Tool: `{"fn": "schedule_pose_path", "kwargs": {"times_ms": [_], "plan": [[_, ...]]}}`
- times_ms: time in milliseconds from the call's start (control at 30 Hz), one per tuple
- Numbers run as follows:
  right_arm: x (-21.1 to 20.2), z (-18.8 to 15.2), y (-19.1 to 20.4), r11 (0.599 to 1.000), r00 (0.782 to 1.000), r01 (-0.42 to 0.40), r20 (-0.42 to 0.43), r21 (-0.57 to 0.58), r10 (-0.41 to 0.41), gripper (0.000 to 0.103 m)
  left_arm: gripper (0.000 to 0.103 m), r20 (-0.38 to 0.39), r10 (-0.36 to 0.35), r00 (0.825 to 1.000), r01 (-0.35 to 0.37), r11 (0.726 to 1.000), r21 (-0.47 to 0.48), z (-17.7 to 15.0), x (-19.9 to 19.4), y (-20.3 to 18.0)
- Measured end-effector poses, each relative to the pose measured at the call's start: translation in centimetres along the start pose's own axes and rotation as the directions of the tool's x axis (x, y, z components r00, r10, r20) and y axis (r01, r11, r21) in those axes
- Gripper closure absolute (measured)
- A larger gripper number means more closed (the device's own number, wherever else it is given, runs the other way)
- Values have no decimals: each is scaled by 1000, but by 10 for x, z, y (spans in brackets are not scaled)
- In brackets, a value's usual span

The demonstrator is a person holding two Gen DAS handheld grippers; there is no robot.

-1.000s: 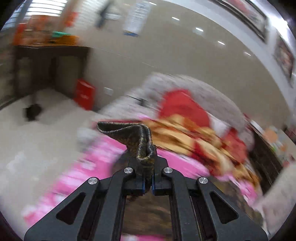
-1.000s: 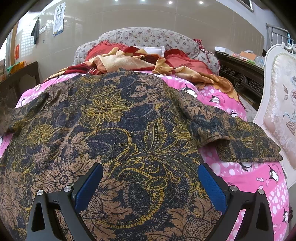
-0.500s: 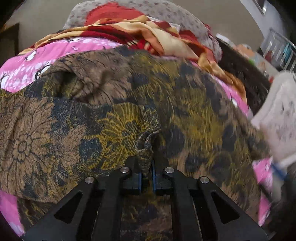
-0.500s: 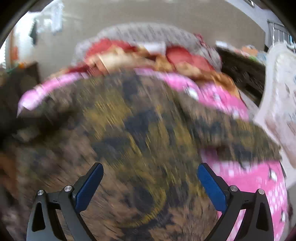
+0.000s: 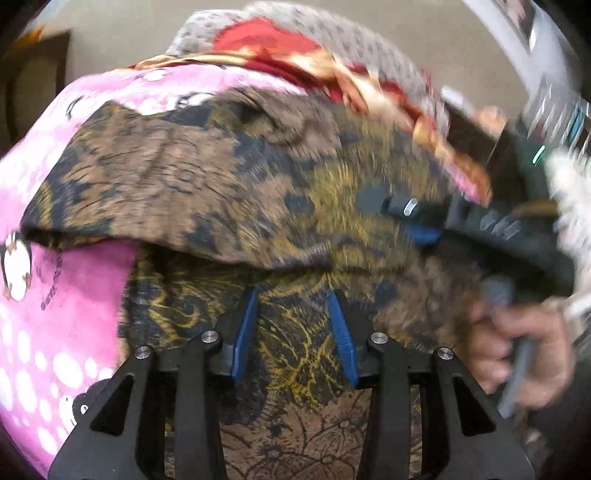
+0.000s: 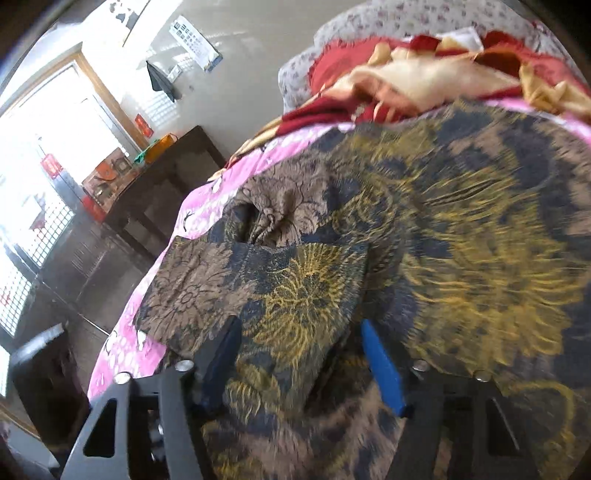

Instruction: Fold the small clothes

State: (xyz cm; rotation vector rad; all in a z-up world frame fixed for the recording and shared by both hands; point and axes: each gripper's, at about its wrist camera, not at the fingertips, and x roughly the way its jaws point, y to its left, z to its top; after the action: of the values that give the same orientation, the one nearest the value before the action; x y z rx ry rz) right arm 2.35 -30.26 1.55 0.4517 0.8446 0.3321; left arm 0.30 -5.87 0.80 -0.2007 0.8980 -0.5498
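A dark shirt (image 5: 236, 192) with brown and gold flowers lies spread over a pink bedsheet (image 5: 74, 280); one sleeve (image 6: 258, 288) is folded in across the body, its straight cuff edge near the bed's left side, where a strip of sheet shows between cloth and drop. The left gripper (image 5: 293, 332) hangs just above the shirt, jaws opening, blue pads apart with patterned cloth seen in the gap but not pinched. The right gripper (image 6: 303, 365) points down at the folded sleeve's near corner, jaws closing; cloth lies between the pads (image 6: 382, 369), and blur hides whether they press on it. In the left view a hand (image 5: 517, 354) grips the right tool's handle at the right edge, over the shirt. Beyond the shirt a red and gold blanket (image 6: 424, 81) is heaped against a grey flowered headboard (image 6: 406, 18). Left of the bed, open floor (image 6: 74, 273) runs to a dark table (image 6: 166, 177) under a bright window (image 6: 44, 147).
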Motion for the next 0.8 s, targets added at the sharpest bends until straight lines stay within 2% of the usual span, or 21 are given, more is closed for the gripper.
{"fn": "schedule_pose_path", "kwargs": {"times_ms": [67,133,200,300,367,467,500,567,667,700,733,767,800], "plan": [[4,4,-5,999,1000,-24,10,30,24,48,64,6,-29,1000,29,998,-48,-1,0,8],[6,8,-10,995,997,-71,25,74,69,53,64,19,-3,1000,4,999,-43,-2,-1,6],[9,11,-11,992,995,-94,29,87,92,71,64,18,25,1000,-24,999,-25,-2,0,2],[8,11,-4,997,998,-56,29,56,54,91,64,15,42,999,-41,999,-21,-3,0,0],[5,13,5,1000,999,-2,46,30,1,98,64,16,38,999,-37,999,-29,-2,0,1],[-26,17,-1,994,989,108,101,29,-110,99,64,16,33,999,-32,999,-37,-2,1,4],[-42,21,-10,984,976,174,123,37,-177,99,64,15,33,999,-32,999,-36,-2,1,3],[-69,25,-32,967,957,246,142,63,-253,99,64,15,33,999,-33,999,-37,-2,1,3],[-102,29,-81,924,923,358,101,131,-372,101,64,16,33,999,-33,999,-39,-2,1,4],[-113,27,-97,915,919,372,78,159,-387,101,64,17,33,999,-32,999,-41,-2,1,4],[-124,23,-109,917,925,358,70,176,-374,101,64,18,33,999,-32,999,-42,-1,1,4],[-130,21,-113,935,944,300,80,187,-319,101,64,17,33,999,-32,999,-42,-2,1,4],[-135,17,-111,962,971,195,101,190,-217,101,64,18,32,999,-32,999,-42,-2,1,4]]}}
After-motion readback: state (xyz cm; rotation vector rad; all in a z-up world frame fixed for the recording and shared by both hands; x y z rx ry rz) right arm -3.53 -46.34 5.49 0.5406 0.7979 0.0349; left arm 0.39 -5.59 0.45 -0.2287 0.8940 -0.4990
